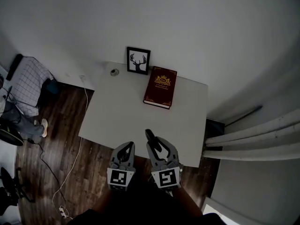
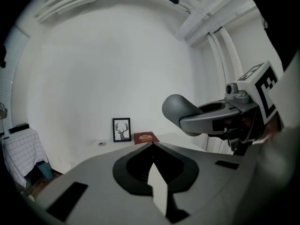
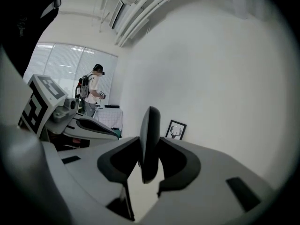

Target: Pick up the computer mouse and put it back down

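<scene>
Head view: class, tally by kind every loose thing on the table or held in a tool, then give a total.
framed deer picture: 1
red book: 1
small round disc: 1
computer mouse: 1
Total: 4

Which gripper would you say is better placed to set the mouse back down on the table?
The right gripper: its jaws hold the mouse at the near edge of the table, while the left gripper is shut and empty.

White table (image 1: 117, 111) against a white wall (image 1: 187, 22), dark wood floor (image 1: 89, 172) around it, slatted window blinds (image 3: 65, 64), dim light
</scene>
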### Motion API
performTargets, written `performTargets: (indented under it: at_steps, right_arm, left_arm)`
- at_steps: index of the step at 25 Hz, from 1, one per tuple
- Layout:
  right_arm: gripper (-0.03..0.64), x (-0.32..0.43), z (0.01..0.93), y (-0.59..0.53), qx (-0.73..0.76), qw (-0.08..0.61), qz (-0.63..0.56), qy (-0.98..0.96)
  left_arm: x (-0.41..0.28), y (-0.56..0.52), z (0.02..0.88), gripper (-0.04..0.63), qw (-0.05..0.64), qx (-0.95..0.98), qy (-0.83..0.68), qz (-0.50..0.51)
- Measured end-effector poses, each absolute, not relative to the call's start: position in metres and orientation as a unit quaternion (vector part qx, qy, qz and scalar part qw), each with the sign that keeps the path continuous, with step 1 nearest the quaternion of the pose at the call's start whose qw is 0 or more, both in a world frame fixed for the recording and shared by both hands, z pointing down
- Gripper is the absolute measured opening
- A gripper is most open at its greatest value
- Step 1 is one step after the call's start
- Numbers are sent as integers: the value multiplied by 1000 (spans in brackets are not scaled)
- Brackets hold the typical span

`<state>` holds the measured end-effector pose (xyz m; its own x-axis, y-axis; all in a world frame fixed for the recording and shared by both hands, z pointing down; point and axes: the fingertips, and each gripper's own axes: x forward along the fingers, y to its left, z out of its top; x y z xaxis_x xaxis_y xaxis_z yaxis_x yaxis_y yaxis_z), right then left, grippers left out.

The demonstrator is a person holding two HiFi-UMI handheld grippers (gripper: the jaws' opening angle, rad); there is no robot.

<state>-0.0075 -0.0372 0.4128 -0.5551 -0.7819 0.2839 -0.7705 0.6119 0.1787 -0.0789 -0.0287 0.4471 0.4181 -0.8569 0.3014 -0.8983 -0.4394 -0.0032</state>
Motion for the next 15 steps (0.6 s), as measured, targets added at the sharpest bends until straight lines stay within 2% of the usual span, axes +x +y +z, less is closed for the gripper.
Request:
performTargets:
  at_steps: [15]
  right_arm:
    - [137, -86, 449, -134, 445, 235, 26, -864]
  left_arm:
    - [-140, -132, 480, 0, 111, 869, -462, 138]
